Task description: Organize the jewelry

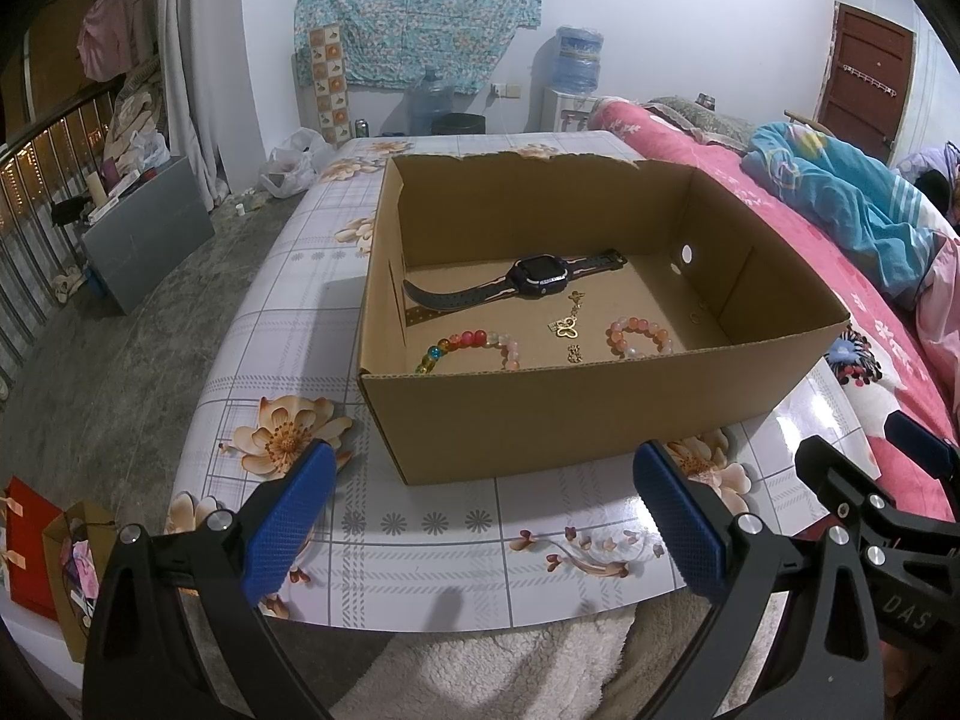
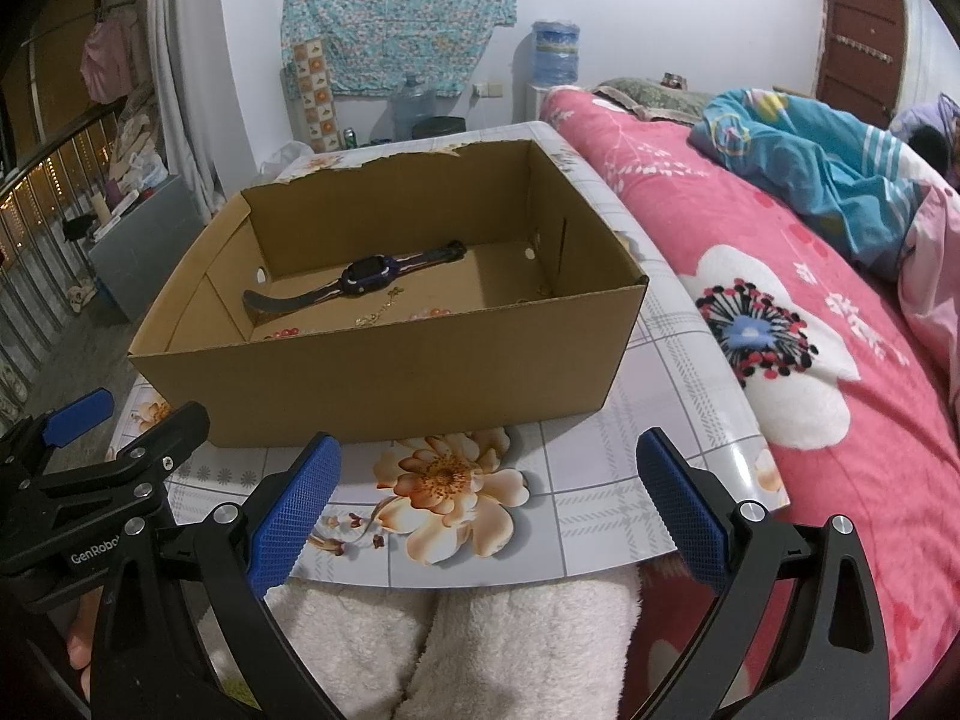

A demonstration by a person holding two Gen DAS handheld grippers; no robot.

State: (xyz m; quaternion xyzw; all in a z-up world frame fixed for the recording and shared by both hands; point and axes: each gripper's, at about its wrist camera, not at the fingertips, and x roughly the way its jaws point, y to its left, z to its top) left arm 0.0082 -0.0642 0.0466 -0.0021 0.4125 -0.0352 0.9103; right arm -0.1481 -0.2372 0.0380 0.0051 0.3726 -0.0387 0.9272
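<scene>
A box (image 1: pixel 600 408) sits on the table (image 1: pixel 288 276); inside, a watch (image 1: pixel 534 282) lies behind two bracelets (image 1: pixel 474 345), bed (image 1: pixel 840 300) at right.

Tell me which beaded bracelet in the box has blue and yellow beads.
The left beaded bracelet, near the box's front-left corner; its end beads are blue and yellow. The right bracelet is only pink-orange.

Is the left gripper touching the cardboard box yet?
Apart. In the left wrist view the left gripper hangs open short of the cardboard box, with bare flowered tablecloth showing between its fingertips and the box's near wall.
</scene>
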